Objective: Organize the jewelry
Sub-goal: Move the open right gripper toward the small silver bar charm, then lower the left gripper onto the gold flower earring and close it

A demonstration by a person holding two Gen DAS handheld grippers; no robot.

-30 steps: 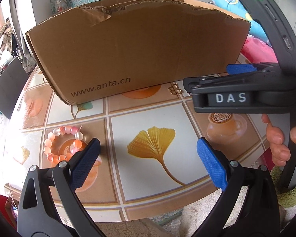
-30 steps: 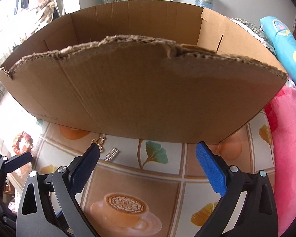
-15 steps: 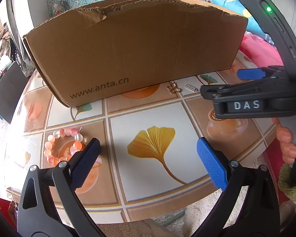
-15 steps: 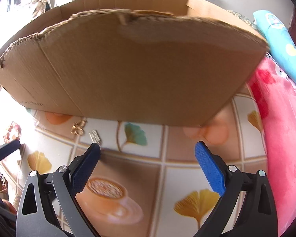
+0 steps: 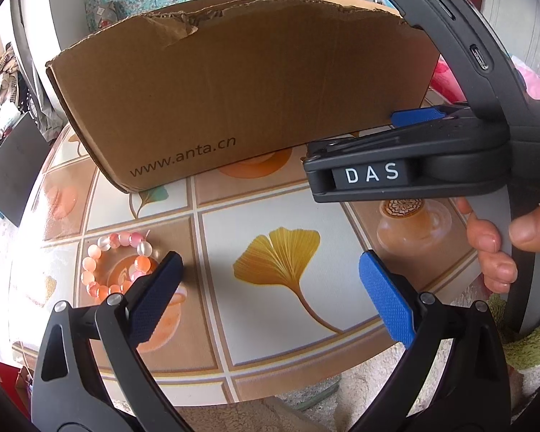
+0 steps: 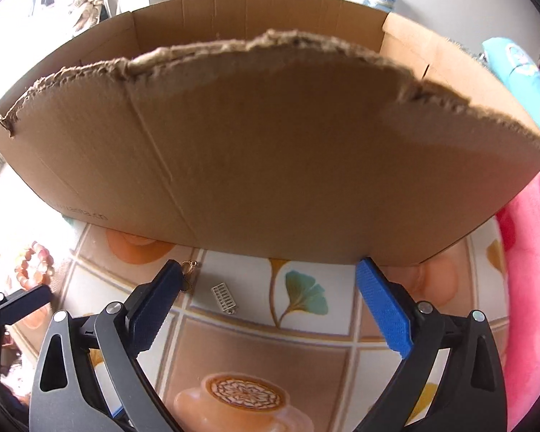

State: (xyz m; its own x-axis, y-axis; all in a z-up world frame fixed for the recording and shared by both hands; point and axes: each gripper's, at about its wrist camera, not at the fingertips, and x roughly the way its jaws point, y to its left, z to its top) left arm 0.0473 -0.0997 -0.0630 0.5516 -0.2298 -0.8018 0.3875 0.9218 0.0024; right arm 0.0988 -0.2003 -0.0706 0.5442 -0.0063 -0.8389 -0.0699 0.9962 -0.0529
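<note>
Box (image 6: pixel 270 151) edge near fingers (image 6: pixel 383 304) (torn)

Brown corrugated cardboard box (image 6: pixel 270 151) — matt, its torn rim rough and fibrous. Glossy tile-printed tablecloth (image 5: pixel 262 216) beneath. Pink-orange bead bracelet (image 5: pixel 115 262) — smooth, translucent, glassy. Small silver metal charm (image 6: pixel 225 298) glints; blue gripper pads (image 6: pixel 383 309) look textured, rubbery.

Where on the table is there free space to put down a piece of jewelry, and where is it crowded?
The widest bare patch is the ginkgo-leaf tile between the bead bracelet and the coffee-cup tile, in front of the cardboard box. It is crowded along the box's foot, where the gold charm and the silver charm lie under the open right gripper.
</note>
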